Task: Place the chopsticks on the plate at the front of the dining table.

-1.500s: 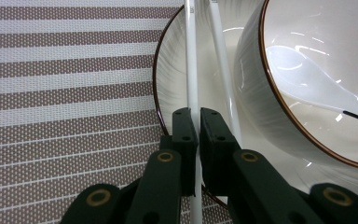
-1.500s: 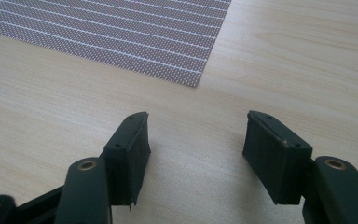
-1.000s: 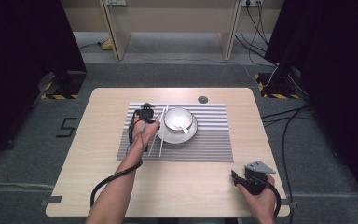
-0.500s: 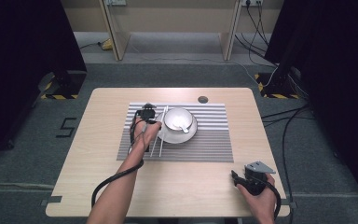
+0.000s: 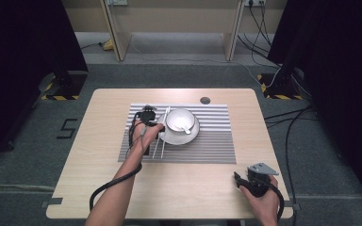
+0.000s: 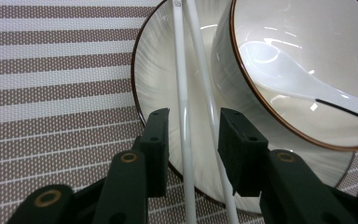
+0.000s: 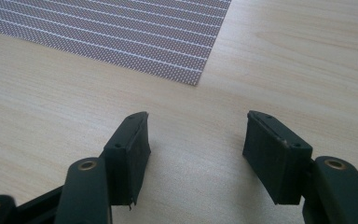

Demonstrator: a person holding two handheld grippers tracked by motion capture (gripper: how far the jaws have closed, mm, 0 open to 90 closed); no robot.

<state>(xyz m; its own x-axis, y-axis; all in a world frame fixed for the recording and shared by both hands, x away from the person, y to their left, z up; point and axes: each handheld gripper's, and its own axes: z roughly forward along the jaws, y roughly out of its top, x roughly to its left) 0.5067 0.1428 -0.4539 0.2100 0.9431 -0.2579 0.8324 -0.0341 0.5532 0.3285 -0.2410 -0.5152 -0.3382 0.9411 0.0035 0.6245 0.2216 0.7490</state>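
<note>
My left gripper (image 6: 190, 140) has just opened its jaws off the white chopsticks (image 6: 182, 93), which now lie loose between them, propped on the saucer's (image 6: 151, 88) left rim beside the bowl (image 6: 298, 70), so placing looks done, I think.

- High view: fixed overhead, facing forward and down on whole table (image 5: 99, 188).
- Left gripper view: close-up along own jaws at plate (image 6: 151, 88) and striped mat (image 6: 51, 84); both also visible from above.
- Right gripper view: low over bare wood, mat corner shared.
</note>
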